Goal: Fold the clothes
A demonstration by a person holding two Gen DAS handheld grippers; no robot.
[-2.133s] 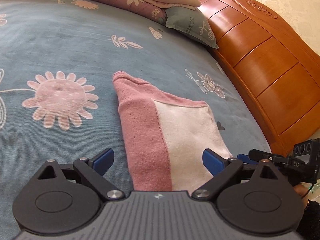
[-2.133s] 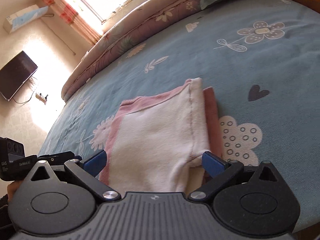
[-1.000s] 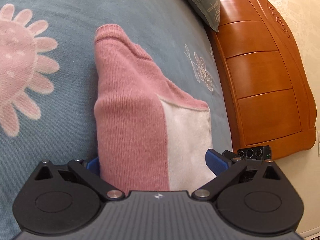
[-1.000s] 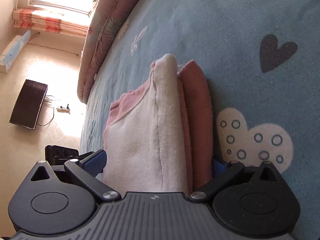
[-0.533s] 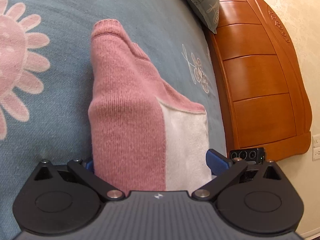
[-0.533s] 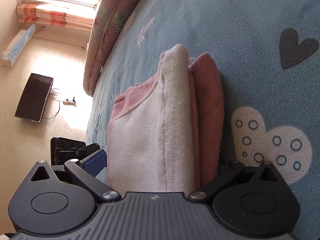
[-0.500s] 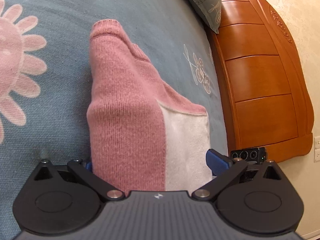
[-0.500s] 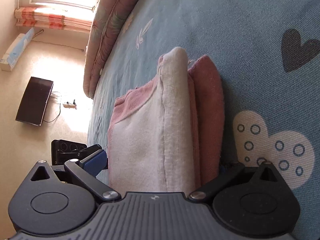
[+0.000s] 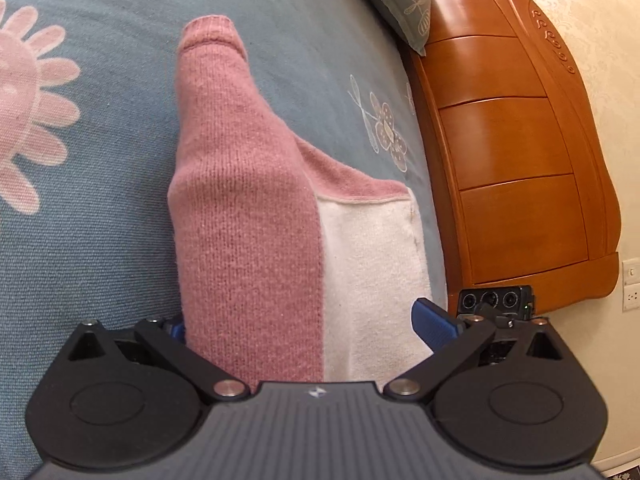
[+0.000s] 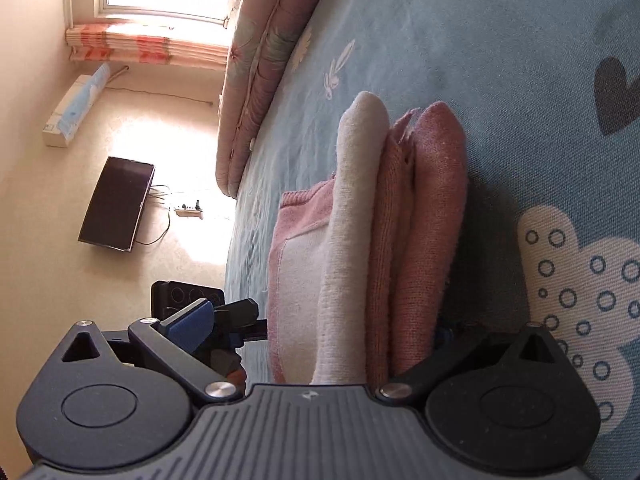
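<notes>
Two grippers reach around the near end of a folded pink and white sweater (image 9: 248,216) that lies on a blue flowered bedspread (image 9: 100,208) beside a wooden headboard (image 9: 512,152). The left gripper (image 9: 300,320) has its fingers spread wide, one blue pad (image 9: 434,322) free in the air and the other tucked at the sweater's pink edge. The right gripper (image 10: 320,324) is just as wide, one pad (image 10: 188,322) clear of the cloth, the other hidden under the stacked folds (image 10: 400,240).
</notes>
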